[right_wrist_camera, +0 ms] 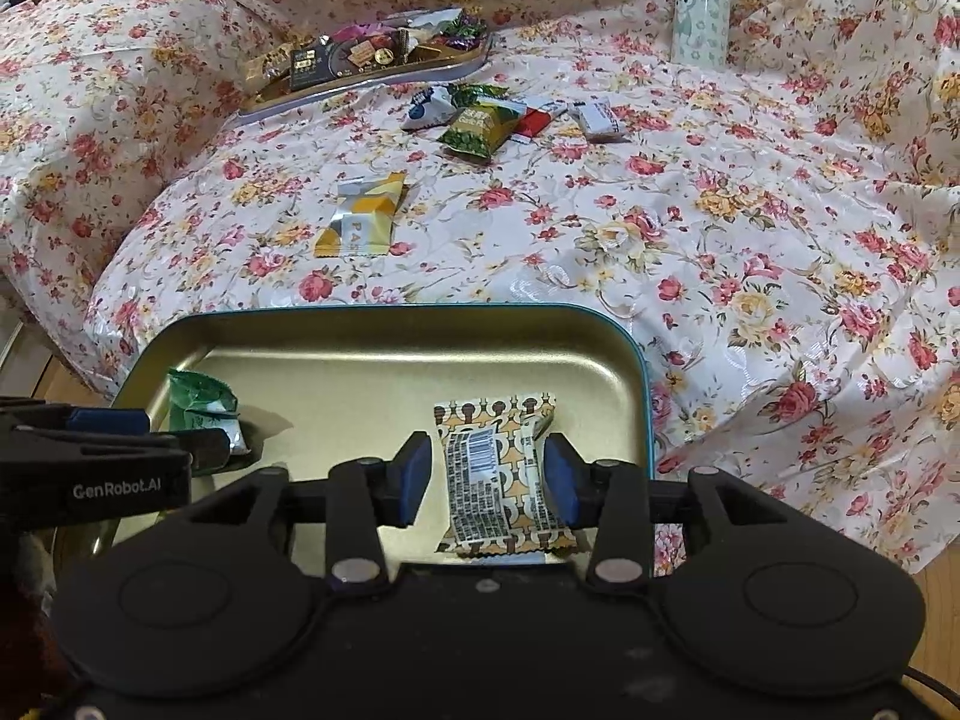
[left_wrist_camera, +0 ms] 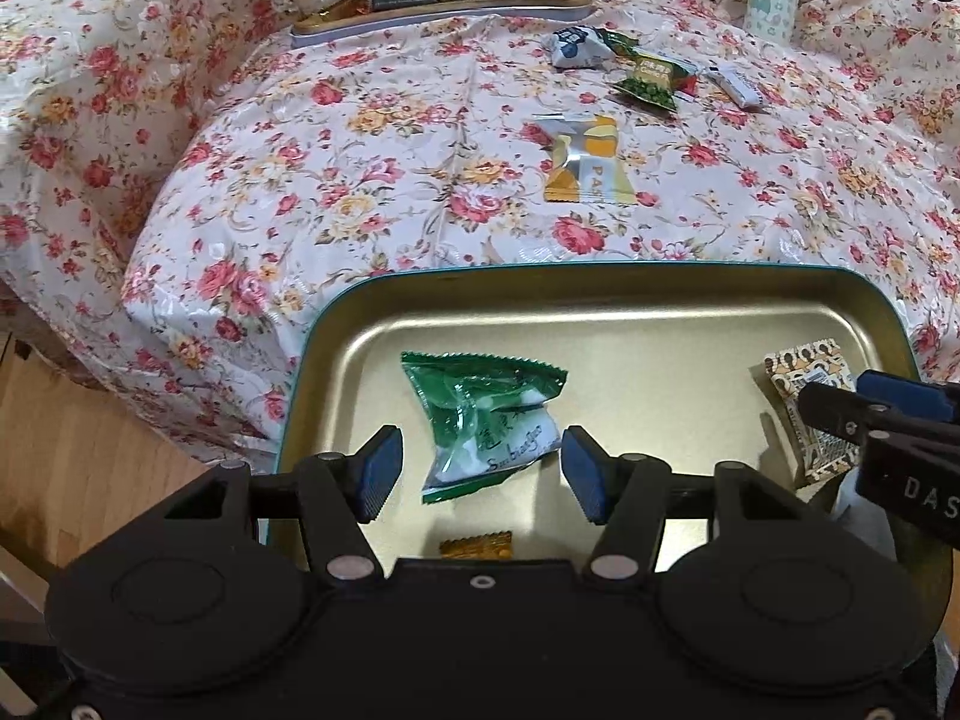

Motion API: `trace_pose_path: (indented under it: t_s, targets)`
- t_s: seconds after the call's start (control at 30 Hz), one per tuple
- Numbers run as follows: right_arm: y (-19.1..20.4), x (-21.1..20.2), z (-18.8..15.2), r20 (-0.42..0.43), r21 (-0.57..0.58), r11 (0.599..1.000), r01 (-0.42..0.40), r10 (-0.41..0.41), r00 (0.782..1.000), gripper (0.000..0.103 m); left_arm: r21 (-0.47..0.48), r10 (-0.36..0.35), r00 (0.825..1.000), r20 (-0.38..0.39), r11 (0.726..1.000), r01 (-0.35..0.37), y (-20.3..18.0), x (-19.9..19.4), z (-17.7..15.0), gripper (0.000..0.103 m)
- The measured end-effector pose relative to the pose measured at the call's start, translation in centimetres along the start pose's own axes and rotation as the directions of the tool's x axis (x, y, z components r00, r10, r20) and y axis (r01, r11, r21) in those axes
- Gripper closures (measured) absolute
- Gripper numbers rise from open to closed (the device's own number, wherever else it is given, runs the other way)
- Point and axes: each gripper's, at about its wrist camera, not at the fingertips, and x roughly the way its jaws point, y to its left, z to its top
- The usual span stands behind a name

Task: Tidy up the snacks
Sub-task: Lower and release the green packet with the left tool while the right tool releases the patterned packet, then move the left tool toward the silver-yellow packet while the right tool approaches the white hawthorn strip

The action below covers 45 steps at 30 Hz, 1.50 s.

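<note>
Your green-and-white crinkled snack packet (left_wrist_camera: 486, 426) lies on the floor of the gold-lined, teal-rimmed metal tin (left_wrist_camera: 600, 291), at its left part. Your left gripper (left_wrist_camera: 480, 474) hangs over it with its blue pads apart, clear of the wrapper on both sides. At the tin's right part lies the tan, keyhole-patterned packet with a barcode (right_wrist_camera: 498, 474). Your right gripper (right_wrist_camera: 486, 480) straddles it; the pads stand just beside its edges, and the packet rests on the tin floor. A small orange wrapper (left_wrist_camera: 477, 545) peeks out at the tin's near edge. Beyond the tin, on the rose-printed floral cloth (left_wrist_camera: 360, 180), lies a yellow-and-silver packet (left_wrist_camera: 585, 162). Farther off sits a cluster of loose snacks (right_wrist_camera: 504, 117), with a shallow tray heaped with sweets (right_wrist_camera: 360, 63) to its left. A pale printed tumbler (right_wrist_camera: 699, 6) stands far right.
</note>
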Motion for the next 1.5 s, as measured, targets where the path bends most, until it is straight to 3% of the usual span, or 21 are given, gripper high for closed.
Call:
trace_pose_path:
  t_s: [0.37, 0.8, 1.27, 1.5]
  targets:
    - [0.6, -2.1, -0.8, 0.046, -0.022, 1.0, -0.008, 0.009, 0.999, 0.059, 0.002, 0.068, 0.996, 0.051, 0.998, -0.068, 0.0, -1.4, -1.0, 0.041]
    - [1.0, -3.3, -0.8, 0.094, -0.056, 0.998, 0.015, -0.01, 0.996, 0.057, 0.02, 0.122, 0.979, 0.163, 0.992, -0.127, 0.6, -3.4, -0.3, 0.039]
    - [-0.5, -4.2, 4.1, 0.207, -0.052, 0.996, 0.07, -0.057, 0.977, 0.052, 0.035, 0.136, 0.946, 0.295, 0.988, -0.152, 1.0, -4.6, 4.6, 0.039]
    - [-1.5, -3.1, 7.3, 0.237, -0.025, 0.995, 0.096, -0.087, 0.968, 0.05, 0.057, 0.124, 0.942, 0.312, 0.987, -0.149, 0.4, -3.4, 7.3, 0.039]
